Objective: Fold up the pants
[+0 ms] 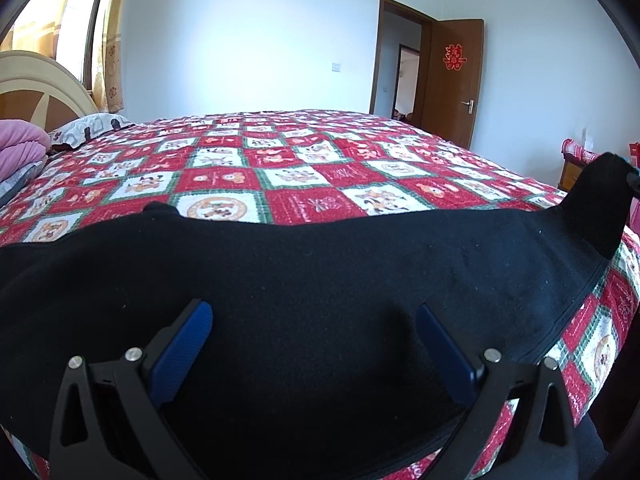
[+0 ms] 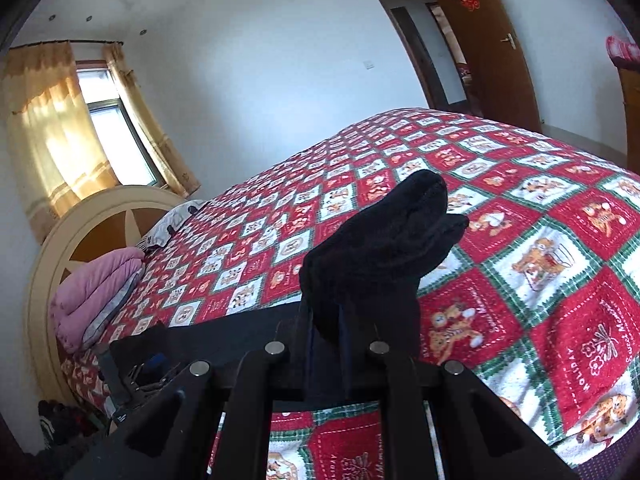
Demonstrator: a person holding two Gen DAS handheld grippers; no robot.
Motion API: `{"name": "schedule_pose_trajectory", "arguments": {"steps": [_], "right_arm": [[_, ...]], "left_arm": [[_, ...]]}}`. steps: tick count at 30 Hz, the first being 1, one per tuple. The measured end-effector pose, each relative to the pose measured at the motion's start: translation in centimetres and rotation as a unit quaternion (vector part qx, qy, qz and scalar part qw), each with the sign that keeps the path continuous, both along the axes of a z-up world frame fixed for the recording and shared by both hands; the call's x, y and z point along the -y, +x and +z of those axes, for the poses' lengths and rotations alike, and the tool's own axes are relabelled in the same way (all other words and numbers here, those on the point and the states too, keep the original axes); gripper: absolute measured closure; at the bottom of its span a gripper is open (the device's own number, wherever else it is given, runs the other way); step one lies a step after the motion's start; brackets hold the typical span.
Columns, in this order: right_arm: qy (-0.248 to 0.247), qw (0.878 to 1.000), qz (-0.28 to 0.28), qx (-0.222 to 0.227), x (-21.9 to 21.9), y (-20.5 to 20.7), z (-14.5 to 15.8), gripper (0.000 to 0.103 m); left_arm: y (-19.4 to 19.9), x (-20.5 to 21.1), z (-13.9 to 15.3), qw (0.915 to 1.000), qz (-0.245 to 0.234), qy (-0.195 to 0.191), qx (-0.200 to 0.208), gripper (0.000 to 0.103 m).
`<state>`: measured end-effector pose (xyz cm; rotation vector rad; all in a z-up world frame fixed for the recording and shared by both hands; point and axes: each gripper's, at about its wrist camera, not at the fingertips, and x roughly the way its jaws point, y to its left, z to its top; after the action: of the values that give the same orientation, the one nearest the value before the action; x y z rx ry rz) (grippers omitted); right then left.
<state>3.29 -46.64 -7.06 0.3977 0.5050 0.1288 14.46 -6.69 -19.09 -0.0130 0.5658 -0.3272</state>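
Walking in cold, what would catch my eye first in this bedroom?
The loud red, white and green patchwork quilt covering the bed, then the black pants spread along its near edge. The right tool is shut on one end of the pants, lifting it into a bunched peak, while the left tool stands open over the flat part.

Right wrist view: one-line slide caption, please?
Right gripper shut on a bunched end of the black fabric pants, lifted above the red-and-white patchwork quilt.

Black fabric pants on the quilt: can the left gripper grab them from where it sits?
Probably yes. The left gripper stands open with the black fabric pants lying flat between its blue pads, nothing over them. The right gripper already pinches the far end.
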Motion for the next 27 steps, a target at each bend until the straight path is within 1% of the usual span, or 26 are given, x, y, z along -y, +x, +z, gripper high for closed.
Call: {"name": "schedule_pose_trajectory", "arguments": {"steps": [7,12,19,23,27], "right_arm": [[-0.016,0.999,0.035,0.008,-3.6,1.1,1.0,0.092],[-0.033,0.997,0.066,0.001,-6.7,3.0,0.7,0.092],[-0.042,0.993,0.108,-0.022,-11.2,5.9,-0.8,0.092],[-0.05,0.988,0.139,-0.04,-14.4,7.5,-2.2,0.092],[-0.061,0.983,0.165,-0.045,-17.4,8.2,-2.9,0.092]], "left_arm": [[-0.4,-0.7,0.4,0.9997,0.004,-0.023,-0.002,0.0],[-0.3,-0.8,0.3,0.9996,0.001,-0.028,-0.001,0.0],[-0.3,-0.8,0.2,0.9995,0.0,-0.03,0.006,0.0],[-0.5,-0.9,0.2,0.9995,-0.002,-0.032,0.008,0.0],[-0.6,-1.2,0.2,0.9991,-0.003,-0.042,0.01,0.0]]}}
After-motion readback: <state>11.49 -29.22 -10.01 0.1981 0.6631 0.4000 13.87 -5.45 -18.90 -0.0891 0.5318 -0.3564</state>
